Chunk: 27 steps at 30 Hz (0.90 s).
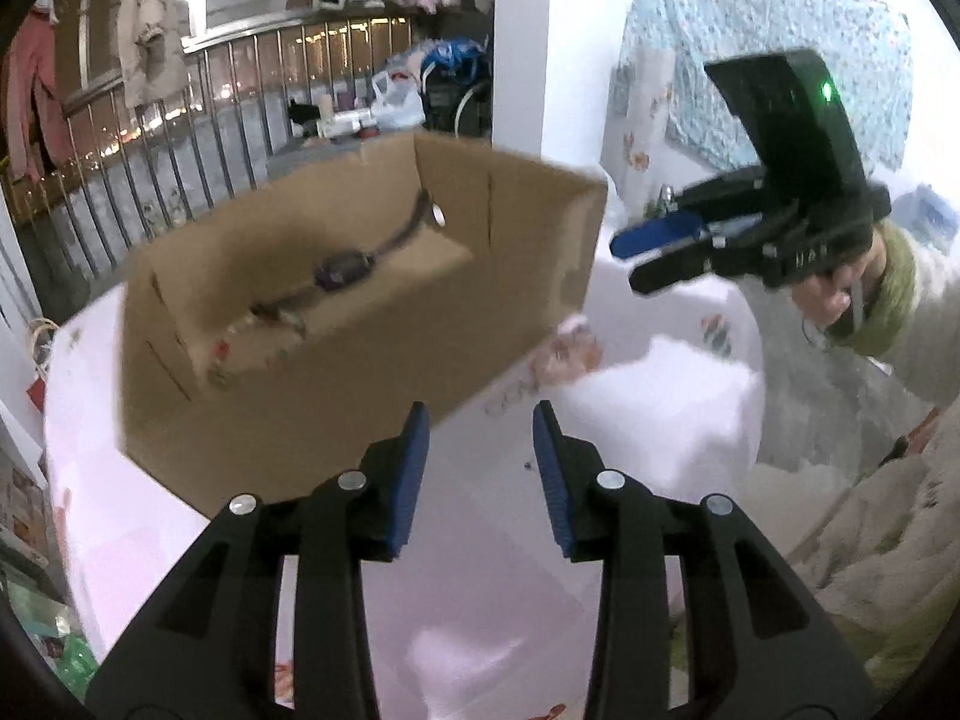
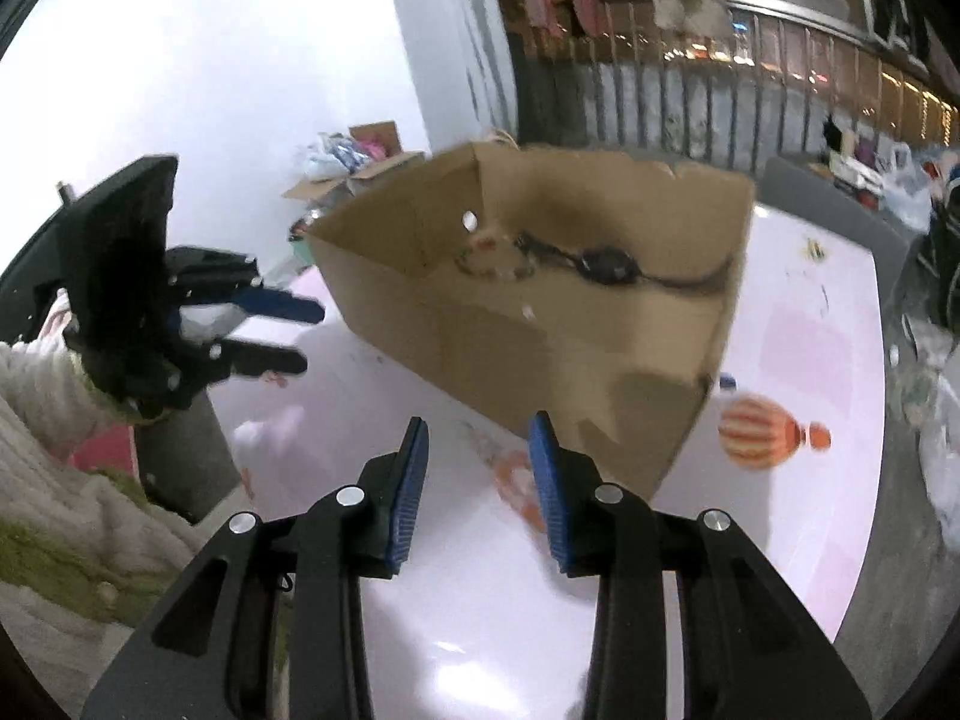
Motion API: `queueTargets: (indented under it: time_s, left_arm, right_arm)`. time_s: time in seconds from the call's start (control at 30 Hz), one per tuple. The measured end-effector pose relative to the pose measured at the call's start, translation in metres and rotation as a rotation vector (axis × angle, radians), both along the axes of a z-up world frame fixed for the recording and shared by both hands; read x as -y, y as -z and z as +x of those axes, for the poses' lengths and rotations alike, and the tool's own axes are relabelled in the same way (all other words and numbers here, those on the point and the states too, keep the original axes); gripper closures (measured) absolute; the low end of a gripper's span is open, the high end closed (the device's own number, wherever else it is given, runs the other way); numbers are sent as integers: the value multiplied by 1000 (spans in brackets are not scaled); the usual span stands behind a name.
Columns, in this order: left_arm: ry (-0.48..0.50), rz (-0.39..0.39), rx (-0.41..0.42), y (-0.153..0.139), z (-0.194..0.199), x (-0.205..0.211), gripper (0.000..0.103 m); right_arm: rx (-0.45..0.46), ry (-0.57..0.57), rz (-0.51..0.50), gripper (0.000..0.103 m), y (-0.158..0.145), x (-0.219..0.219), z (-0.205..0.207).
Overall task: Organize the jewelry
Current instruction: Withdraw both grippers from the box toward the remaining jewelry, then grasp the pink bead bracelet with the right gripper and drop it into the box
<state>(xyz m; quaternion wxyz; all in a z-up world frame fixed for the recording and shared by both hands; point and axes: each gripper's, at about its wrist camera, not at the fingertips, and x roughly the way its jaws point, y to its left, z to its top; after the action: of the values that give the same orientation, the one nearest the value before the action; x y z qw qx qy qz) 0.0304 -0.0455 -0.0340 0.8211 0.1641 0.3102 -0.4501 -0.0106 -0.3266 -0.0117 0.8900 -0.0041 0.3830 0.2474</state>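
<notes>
text: none legible | table (image 1: 504, 402): faint grey lettering beside cardboard box (image 1: 336, 396), blurred, unreadable

The box (image 1: 336, 324) is plain brown cardboard. Inside it, a watch (image 1: 345, 269) has a dark purple face and a dark strap. The table (image 1: 480, 570) is pale pink — printed with an orange-and-white striped fish (image 2: 771, 432) at its right side. Both grippers — left (image 1: 480, 420) and right (image 2: 478, 429) — are black with blue pads. On the far wall a cloth (image 1: 768, 48) is light blue with a small white pattern. The sleeve (image 2: 36, 408) is cream with a green cuff.
</notes>
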Motion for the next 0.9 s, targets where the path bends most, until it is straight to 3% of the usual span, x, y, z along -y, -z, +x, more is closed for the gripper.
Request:
queueTargets:
  time_s: [0.2, 0.5, 0.77, 0.9]
  left_arm:
    - [-4, 34, -1, 28, 8, 15, 69]
    - [22, 33, -1, 34, 8, 23, 69]
    - [35, 40, 10, 39, 5, 24, 70]
    - [27, 32, 7, 40, 5, 19, 70]
  right_arm:
    - [-39, 2, -28, 68, 26, -4, 0]
    - [-20, -72, -148, 68, 42, -38, 6]
    - [-26, -95, -314, 84, 63, -57, 10]
    - [-31, -73, -316, 88, 64, -52, 12]
